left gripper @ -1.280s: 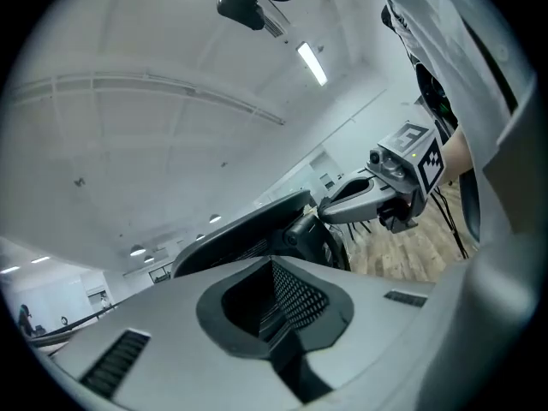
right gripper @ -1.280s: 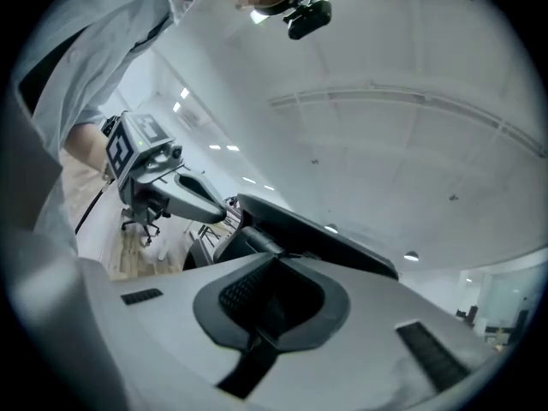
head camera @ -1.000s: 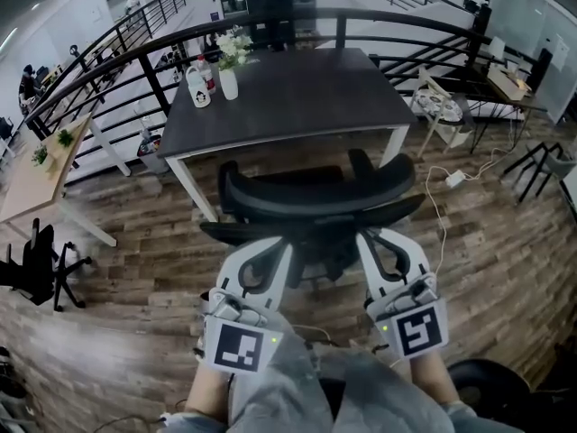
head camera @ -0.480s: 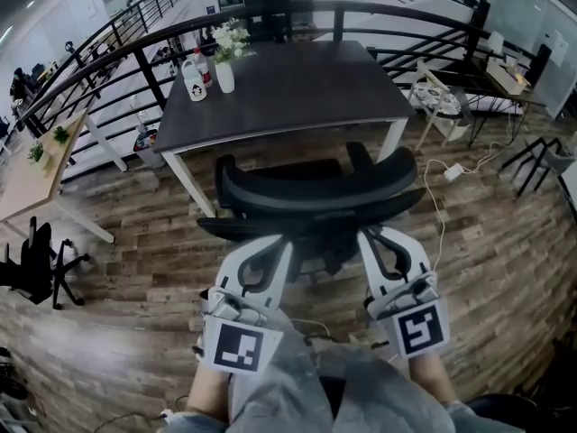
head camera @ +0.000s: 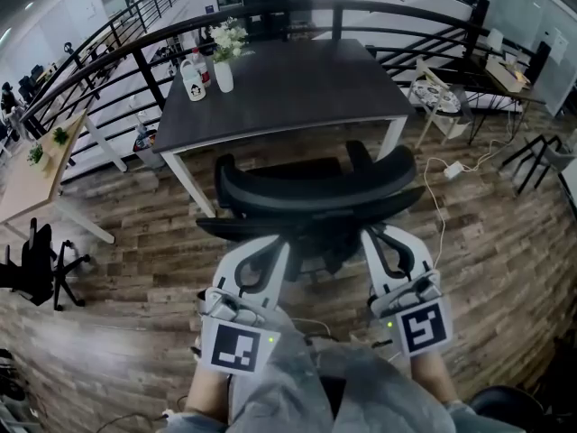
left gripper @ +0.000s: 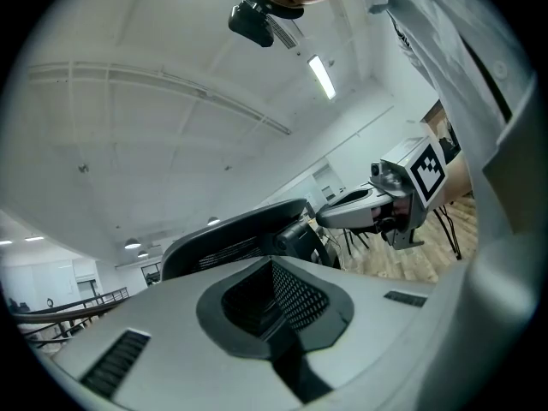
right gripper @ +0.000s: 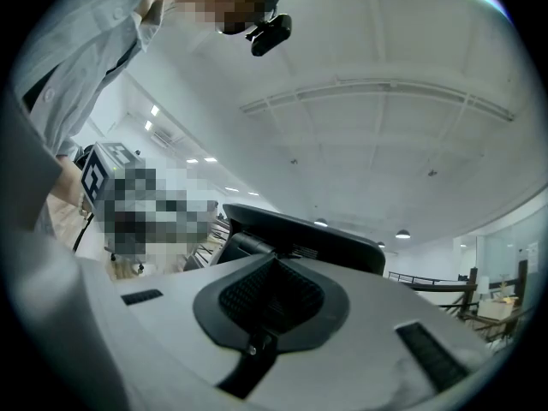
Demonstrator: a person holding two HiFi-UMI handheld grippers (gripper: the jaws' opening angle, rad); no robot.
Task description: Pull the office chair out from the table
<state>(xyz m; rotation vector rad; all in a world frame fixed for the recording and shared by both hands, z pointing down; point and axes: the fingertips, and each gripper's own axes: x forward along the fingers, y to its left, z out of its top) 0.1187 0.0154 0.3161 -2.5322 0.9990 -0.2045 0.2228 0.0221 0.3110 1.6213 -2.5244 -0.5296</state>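
Currently: office chair close to table, both claws at its backrest.
Chair: mid-frame, facing the table, armrest tips at the table's near edge, seat visible just short of it. Left claw and right claw: each pinched fully closed, tips under the backrest's lower edge, one on either side of its spine, seemingly so a backward pull rolls the chair straight instead of swivelling it. Whether either pinches any part of it cannot be seen.
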